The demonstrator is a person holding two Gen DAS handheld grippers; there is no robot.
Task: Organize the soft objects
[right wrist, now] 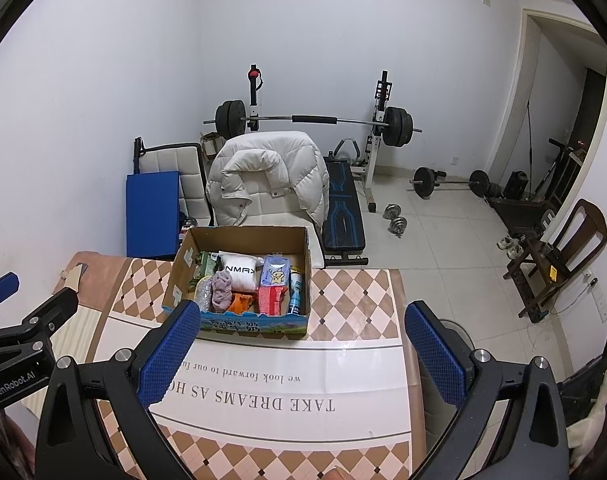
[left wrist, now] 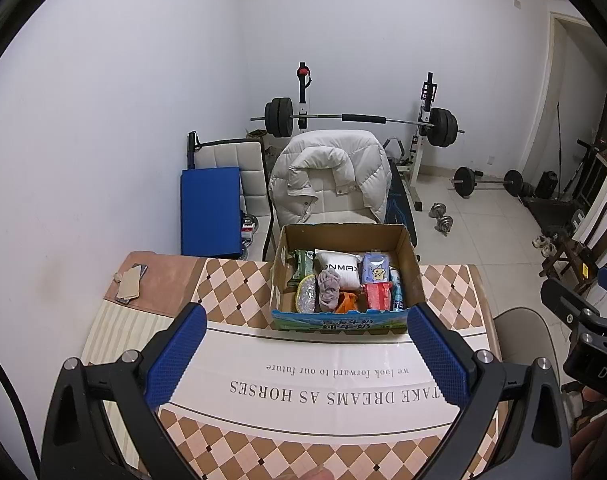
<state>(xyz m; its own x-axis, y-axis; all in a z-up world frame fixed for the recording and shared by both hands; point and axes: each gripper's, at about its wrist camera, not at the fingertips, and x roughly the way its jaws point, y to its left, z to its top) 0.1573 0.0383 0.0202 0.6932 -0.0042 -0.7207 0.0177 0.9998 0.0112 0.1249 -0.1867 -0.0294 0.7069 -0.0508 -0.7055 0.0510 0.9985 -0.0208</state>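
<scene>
A cardboard box (left wrist: 408, 258) stands at the far edge of the table. It holds soft goods: a white packet (left wrist: 340, 272), a mauve cloth (left wrist: 329, 290), a light blue tissue pack (left wrist: 376, 268), a red pack (left wrist: 377, 295), an orange item (left wrist: 346, 302) and a green pack (left wrist: 301, 266). The box also shows in the right wrist view (right wrist: 239, 234), with the mauve cloth (right wrist: 222, 290). My left gripper (left wrist: 307, 316) is open and empty, hovering above the table in front of the box. My right gripper (right wrist: 303, 312) is open and empty, in front of the box's right half.
The table (left wrist: 239, 292) has a checked cloth with a white printed band. A phone and card (left wrist: 129, 282) lie at its far left corner. A chair with a white jacket (left wrist: 329, 176) stands behind the box. Weights and a bench fill the room beyond.
</scene>
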